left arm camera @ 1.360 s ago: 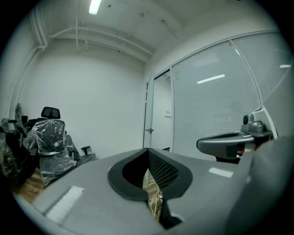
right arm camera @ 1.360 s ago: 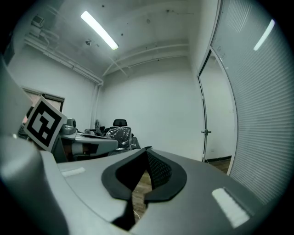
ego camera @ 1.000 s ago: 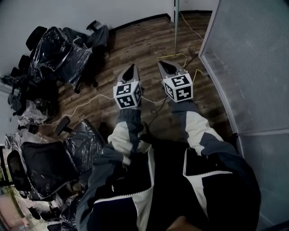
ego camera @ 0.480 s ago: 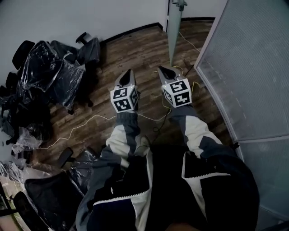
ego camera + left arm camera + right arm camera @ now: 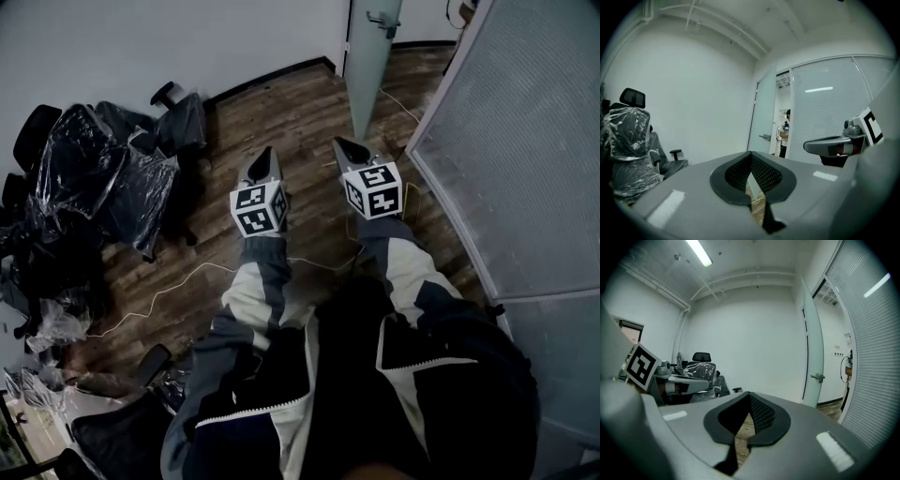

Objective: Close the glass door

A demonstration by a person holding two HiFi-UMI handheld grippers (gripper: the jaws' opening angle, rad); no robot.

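Observation:
The frosted glass door (image 5: 370, 66) stands open, edge toward me, at the top of the head view, its metal handle (image 5: 382, 21) near the frame's top edge. My left gripper (image 5: 265, 155) and right gripper (image 5: 339, 143) are held side by side over the wooden floor, short of the door, both shut and empty. The left gripper view has the door (image 5: 764, 117) and handle (image 5: 765, 137) straight ahead beyond the closed tips (image 5: 750, 153). From the right gripper view, door (image 5: 813, 348) and handle (image 5: 816, 377) lie to the right of the tips (image 5: 749, 393).
A frosted glass partition (image 5: 525, 141) runs along the right. Plastic-wrapped office chairs (image 5: 103, 178) crowd the left wall. A pale cable (image 5: 187, 281) trails over the floor. A person (image 5: 785, 136) stands in the doorway beyond the door.
Both grippers have advanced together toward the door. The door now looms larger in the head view and its handle has come into frame; the chairs have slid down and left.

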